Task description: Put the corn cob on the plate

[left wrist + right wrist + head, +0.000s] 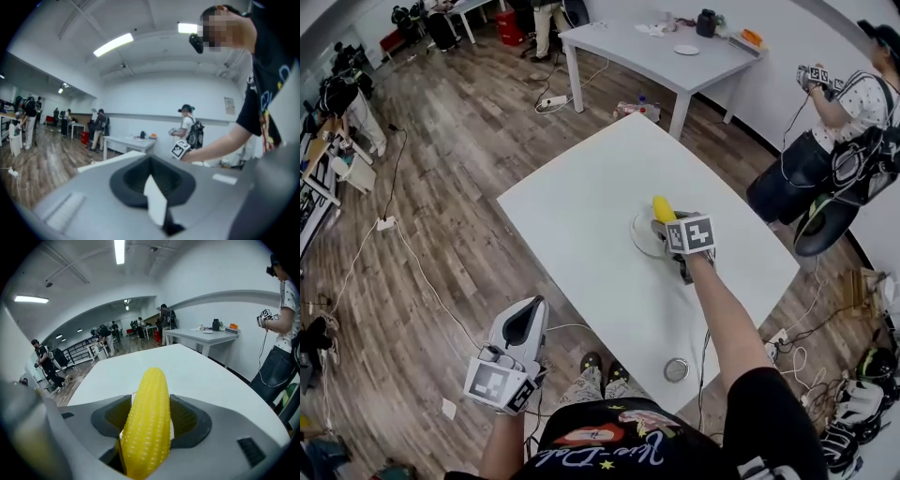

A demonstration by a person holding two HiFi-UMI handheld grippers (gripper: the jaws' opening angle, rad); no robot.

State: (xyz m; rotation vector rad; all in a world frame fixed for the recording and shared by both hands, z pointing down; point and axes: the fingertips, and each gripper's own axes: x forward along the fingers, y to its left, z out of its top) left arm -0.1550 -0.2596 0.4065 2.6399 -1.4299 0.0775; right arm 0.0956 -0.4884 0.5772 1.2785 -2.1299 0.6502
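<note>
The yellow corn cob (662, 208) is clamped between the jaws of my right gripper (665, 223), which is shut on it. It hangs just over the small white plate (638, 236) in the middle of the white table (581, 234); I cannot tell whether it touches the plate. In the right gripper view the corn cob (147, 423) fills the gap of the right gripper (149, 420) and sticks out forward, hiding the plate. My left gripper (525, 323) is held low off the table's near left edge, over the floor. The left gripper (151, 187) looks shut, with nothing in it.
A small round metal lid (676, 369) lies near the table's front edge. Another person (839, 131) with grippers stands off the far right corner. A second table (656, 52) stands behind. Cables (412, 262) run across the wooden floor at left.
</note>
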